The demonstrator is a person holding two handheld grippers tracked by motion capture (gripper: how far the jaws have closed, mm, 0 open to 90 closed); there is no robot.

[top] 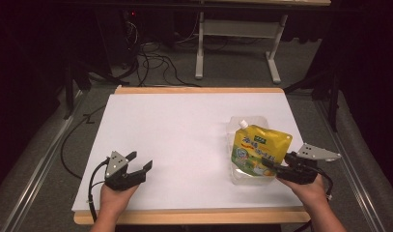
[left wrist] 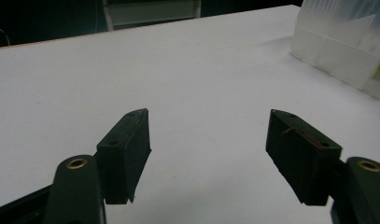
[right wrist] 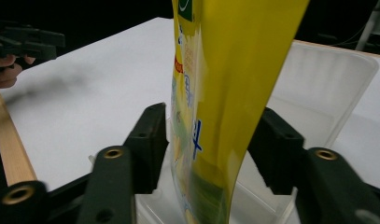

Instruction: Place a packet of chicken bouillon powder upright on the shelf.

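Over the clear plastic bin (top: 235, 178) at the desk's (top: 184, 140) right: release under way.
Right gripper (top: 270, 164) jaws part around the yellow spouted pouch (top: 259, 147) standing in the bin, pads seemingly off it; next, probably back out without tipping it. Left gripper (top: 140, 162) rests wide, empty. Label print too blurred to read.

1. The pouch (top: 259, 151) was glossy yellow plastic film.
2. The bin (right wrist: 327, 93) was clear, smooth plastic.
3. The table (top: 184, 135) had a matt white top, wood-edged.
4. The left gripper (left wrist: 208, 154) had matt black pads.
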